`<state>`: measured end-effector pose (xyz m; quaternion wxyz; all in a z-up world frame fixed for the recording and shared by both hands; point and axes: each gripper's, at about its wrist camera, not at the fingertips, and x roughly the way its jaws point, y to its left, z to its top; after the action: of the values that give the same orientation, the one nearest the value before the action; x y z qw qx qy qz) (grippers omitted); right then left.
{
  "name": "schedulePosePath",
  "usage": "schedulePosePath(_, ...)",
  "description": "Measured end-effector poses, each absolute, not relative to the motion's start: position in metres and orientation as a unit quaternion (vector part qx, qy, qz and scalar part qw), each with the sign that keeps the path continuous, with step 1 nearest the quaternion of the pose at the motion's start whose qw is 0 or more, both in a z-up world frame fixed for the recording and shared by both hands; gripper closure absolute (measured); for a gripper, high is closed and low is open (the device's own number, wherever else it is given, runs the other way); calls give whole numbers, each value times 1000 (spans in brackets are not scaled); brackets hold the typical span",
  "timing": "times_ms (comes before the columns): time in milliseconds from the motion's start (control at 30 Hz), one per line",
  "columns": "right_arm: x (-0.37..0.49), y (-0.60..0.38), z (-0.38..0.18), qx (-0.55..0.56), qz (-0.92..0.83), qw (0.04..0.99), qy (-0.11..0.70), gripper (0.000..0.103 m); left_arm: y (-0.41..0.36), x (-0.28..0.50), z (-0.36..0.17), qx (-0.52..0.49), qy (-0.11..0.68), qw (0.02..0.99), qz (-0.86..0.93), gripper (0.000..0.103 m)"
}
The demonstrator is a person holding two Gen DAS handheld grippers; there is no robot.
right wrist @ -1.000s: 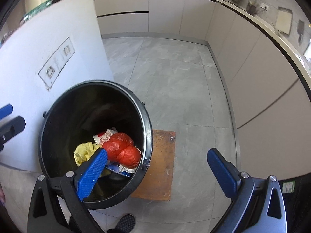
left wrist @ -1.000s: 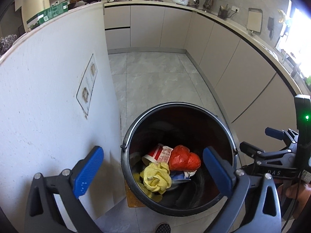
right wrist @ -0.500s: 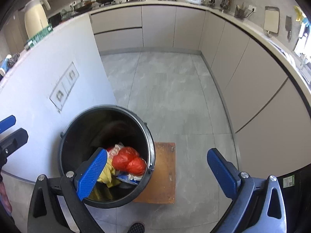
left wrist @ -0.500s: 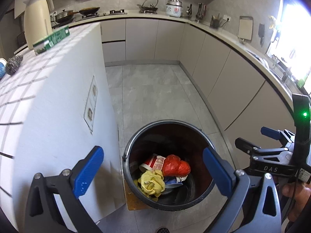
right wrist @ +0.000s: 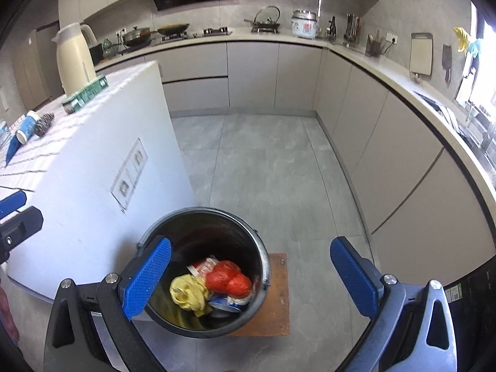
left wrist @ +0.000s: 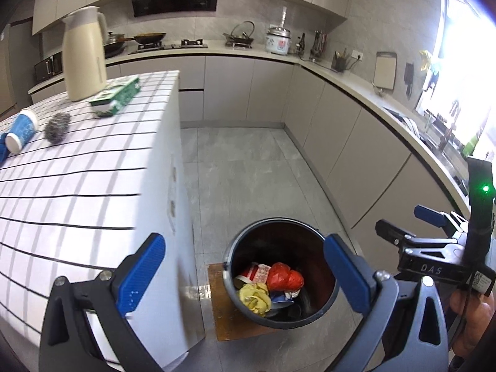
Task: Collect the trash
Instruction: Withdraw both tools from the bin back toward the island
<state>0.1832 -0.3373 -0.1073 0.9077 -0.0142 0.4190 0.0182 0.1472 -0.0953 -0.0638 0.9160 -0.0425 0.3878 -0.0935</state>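
Note:
A dark round trash bin (left wrist: 322, 310) (right wrist: 263, 266) stands on the floor beside the white island. It holds a red bag (left wrist: 283, 279) (right wrist: 228, 280), a yellow crumpled wad (left wrist: 254, 294) (right wrist: 187, 291) and a red-and-white cup (left wrist: 255, 272). My left gripper (left wrist: 245, 274) is open and empty, high above the bin. My right gripper (right wrist: 251, 276) is open and empty, also above the bin; it shows at the right of the left wrist view (left wrist: 412, 226). On the checked island top lie a blue-and-white cup (left wrist: 20, 128), a steel scourer (left wrist: 57, 125) and a green box (left wrist: 116, 96).
A cream jug (left wrist: 83, 59) stands on the island (left wrist: 77, 186). The bin sits on a brown wooden board (right wrist: 276, 297). Grey cabinets (right wrist: 387, 142) run along the back and right. The grey tiled floor (right wrist: 263, 161) lies between them and the island.
Both grippers have risen away from the bin, which looks smaller and lower. The island top with its objects has come into view. Both stay open.

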Motion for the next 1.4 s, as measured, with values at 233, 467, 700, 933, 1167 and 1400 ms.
schedulePosePath(233,174,-286,-72,-16,31,920,391,0,-33,132,-46,-51,368,926,-69,0)
schedulePosePath(467,175,-227,-59,-15,44,922,384,0,40,119,-42,-65,361,930,-31,0)
schedulePosePath(700,179,-166,-51,-40,58,917,392,0,108,113,-45,-85,361,929,5,0)
schedulePosePath(933,182,-106,-41,-40,71,919,385,0,175,106,-49,-94,361,927,24,0)
schedulePosePath(1167,179,-27,-36,-47,97,919,380,0,243,99,-47,-83,365,927,34,0)
schedulePosePath(1400,174,49,-35,-49,130,915,378,0,305,98,-41,-94,360,927,53,0)
